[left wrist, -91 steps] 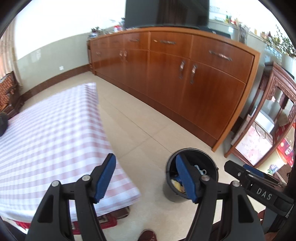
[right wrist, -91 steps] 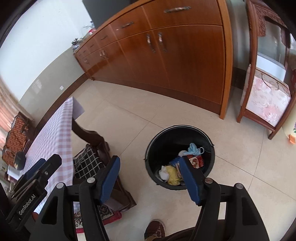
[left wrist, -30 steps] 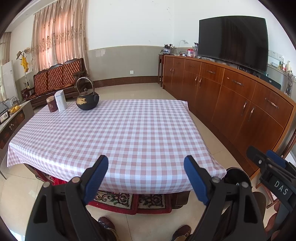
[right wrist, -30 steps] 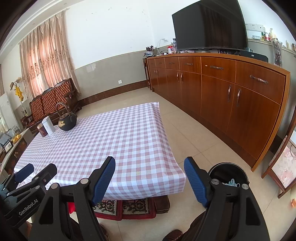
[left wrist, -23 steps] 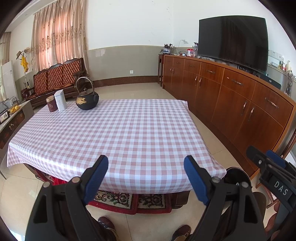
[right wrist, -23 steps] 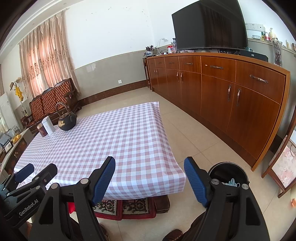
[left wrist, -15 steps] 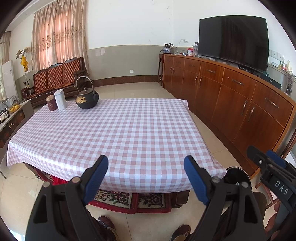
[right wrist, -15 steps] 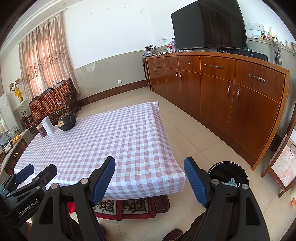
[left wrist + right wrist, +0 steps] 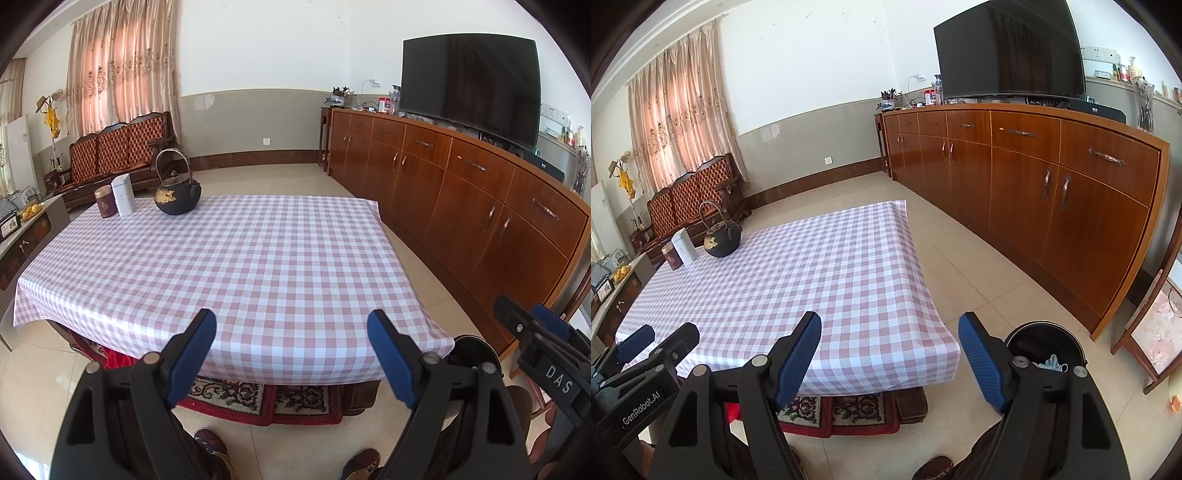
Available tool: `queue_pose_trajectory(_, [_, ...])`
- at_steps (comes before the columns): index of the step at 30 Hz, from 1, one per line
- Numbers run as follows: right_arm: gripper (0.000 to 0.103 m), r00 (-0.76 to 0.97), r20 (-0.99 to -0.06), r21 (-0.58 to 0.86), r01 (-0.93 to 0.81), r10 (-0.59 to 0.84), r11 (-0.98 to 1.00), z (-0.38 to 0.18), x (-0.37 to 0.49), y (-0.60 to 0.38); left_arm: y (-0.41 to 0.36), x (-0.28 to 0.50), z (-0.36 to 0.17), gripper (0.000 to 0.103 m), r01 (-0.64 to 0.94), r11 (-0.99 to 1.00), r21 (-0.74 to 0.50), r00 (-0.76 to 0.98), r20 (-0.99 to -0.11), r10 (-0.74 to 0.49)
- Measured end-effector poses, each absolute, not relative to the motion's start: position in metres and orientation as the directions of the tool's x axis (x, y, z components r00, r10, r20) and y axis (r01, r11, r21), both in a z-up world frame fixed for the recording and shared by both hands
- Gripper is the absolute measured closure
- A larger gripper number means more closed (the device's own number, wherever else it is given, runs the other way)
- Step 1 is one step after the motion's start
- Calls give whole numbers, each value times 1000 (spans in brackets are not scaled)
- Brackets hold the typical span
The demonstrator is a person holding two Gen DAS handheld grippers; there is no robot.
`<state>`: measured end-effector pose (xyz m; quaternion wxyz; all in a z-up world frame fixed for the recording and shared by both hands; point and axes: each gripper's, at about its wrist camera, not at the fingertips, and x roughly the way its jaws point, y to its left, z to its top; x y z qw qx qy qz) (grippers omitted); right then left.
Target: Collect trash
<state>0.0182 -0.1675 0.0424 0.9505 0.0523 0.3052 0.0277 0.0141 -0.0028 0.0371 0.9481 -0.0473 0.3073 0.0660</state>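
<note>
**A:** Both of your tools are spread wide with nothing between the pads: the left gripper (image 9: 291,332) and the right gripper (image 9: 890,332) hang near the close edge of the table (image 9: 258,258).

**B:** Where is the trash, then?

**A:** You have none showing on the checked cloth. What you can see of it sits in the bin (image 9: 1047,330) on the floor, just right of the table's near right corner. Inside lies a crumpled pale-blue scrap (image 9: 1052,362); the rest of the contents are hidden behind your right tool.

**B:** How would such a scrap handle?

**A:** Judging by its creases, it is light, soft and easily crushed, so you can pinch it anywhere on a raised fold; a gentle squeeze should do, and it won't slip much.

**B:** What remains on the table?

**A:** Only keepers at the far left: a black kettle (image 9: 178,195), a white box (image 9: 123,200) and a dark red tin (image 9: 104,202) beside it. You should leave those alone. The task looks close to finished.
</note>
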Motion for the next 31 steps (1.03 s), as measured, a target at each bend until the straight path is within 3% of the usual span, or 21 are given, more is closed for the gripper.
queue_pose_trajectory(28, [24,793,-602,114,-34,96,993,31,27,-160,-5,27,22,18,-144,988,-63,786,-613,76])
queue_pose_trajectory(31, [24,791,-606,112,-26,89,993,30,29,-161,-8,28,23,13,-147,988,-51,779,-621,84])
